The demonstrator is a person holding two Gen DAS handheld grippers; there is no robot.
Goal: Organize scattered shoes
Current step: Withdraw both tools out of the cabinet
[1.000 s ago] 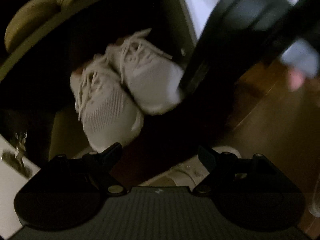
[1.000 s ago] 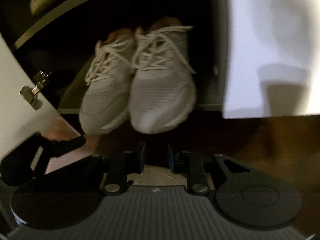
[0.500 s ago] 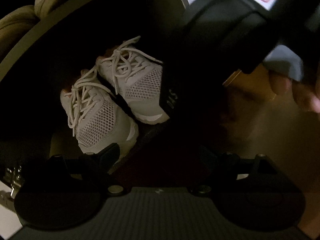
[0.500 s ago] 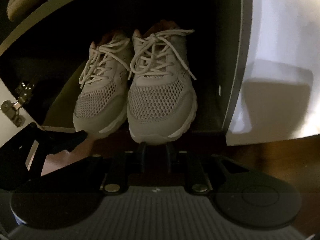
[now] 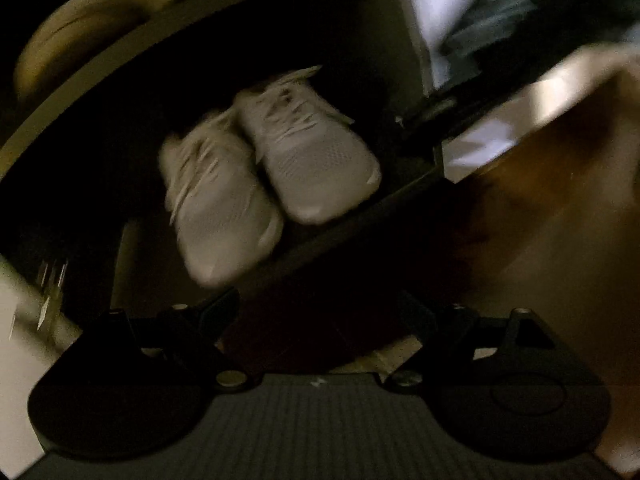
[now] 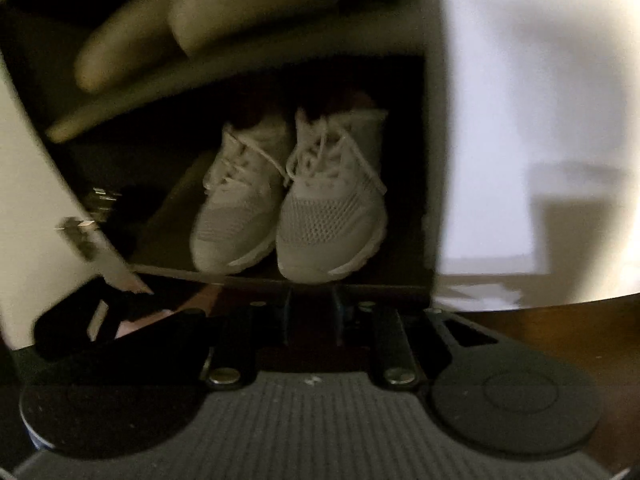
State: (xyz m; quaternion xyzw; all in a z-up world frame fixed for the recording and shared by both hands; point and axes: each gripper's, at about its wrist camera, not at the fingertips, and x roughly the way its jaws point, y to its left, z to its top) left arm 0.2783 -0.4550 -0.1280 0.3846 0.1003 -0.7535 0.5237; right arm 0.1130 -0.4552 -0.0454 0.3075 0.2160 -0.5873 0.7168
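Note:
Two white mesh sneakers (image 6: 292,204) stand side by side, toes outward, on the bottom shelf (image 6: 280,280) of a dark cabinet. In the left wrist view the same pair of sneakers (image 5: 268,168) is blurred. My right gripper (image 6: 313,312) hangs just in front of the shelf edge, its blue pads almost together with a narrow empty gap. My left gripper (image 5: 320,308) is open wide with nothing in it, short of the sneakers. It also shows as a dark shape, the left gripper (image 6: 120,328), at the lower left of the right wrist view.
Beige shoes (image 6: 200,20) lie on the upper shelf. An open white door (image 6: 520,120) flanks the cabinet on the right. Another door with a metal hinge (image 6: 80,232) stands on the left. Brown wood floor (image 5: 560,240) spreads to the right.
Both grippers have drawn back and upward from the sneakers, which now look smaller. The upper shelf's beige shoes have come into the right wrist view. The sneakers have not moved.

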